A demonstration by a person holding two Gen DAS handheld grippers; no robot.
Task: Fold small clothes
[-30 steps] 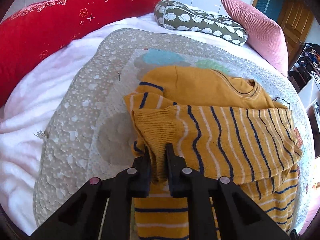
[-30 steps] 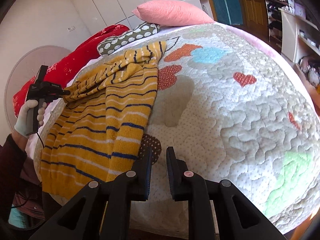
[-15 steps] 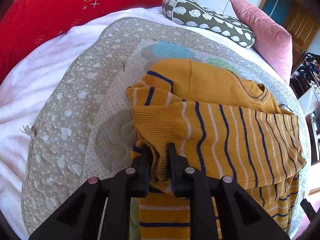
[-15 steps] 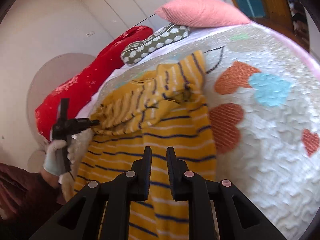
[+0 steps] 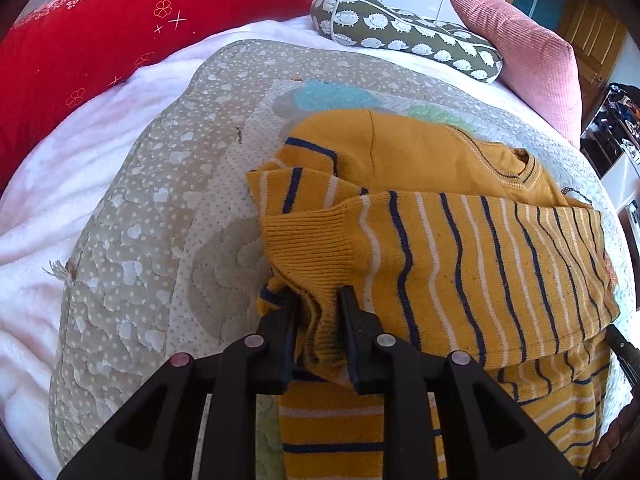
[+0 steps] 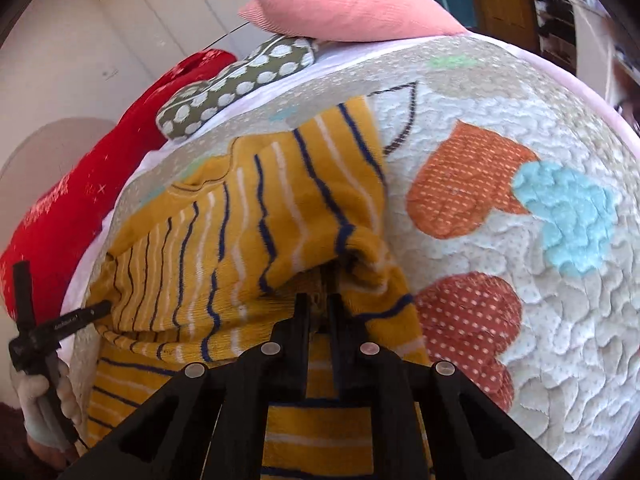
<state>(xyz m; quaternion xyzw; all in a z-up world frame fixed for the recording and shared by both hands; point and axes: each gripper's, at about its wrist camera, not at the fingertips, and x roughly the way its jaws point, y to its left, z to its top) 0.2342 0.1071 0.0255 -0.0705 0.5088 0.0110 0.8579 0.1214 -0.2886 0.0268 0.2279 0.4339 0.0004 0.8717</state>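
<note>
A mustard sweater (image 5: 460, 248) with navy and white stripes lies on the quilt, one sleeve folded across its body. My left gripper (image 5: 320, 304) has the sleeve's ribbed cuff (image 5: 312, 256) bunched between its pads, and its jaws are opening. In the right wrist view the sweater (image 6: 248, 232) fills the left half. My right gripper (image 6: 318, 304) is closing on a raised fold at the garment's right edge, with fabric pinched in the narrow gap. The left gripper (image 6: 102, 307) shows there at the far left, held by a gloved hand (image 6: 40, 400).
The quilt (image 5: 160, 240) with heart patches covers a bed. A red bolster (image 5: 80, 40), a hedgehog-print cushion (image 5: 400, 32) and a pink pillow (image 5: 520, 40) line the far side. A white blanket (image 5: 60, 200) lies at the left. Shelves (image 5: 616, 120) stand beyond the right edge.
My right gripper swept left from the bare quilt onto the sweater and closed on a fold. The left gripper stayed put while its jaws widened slightly around the cuff.
</note>
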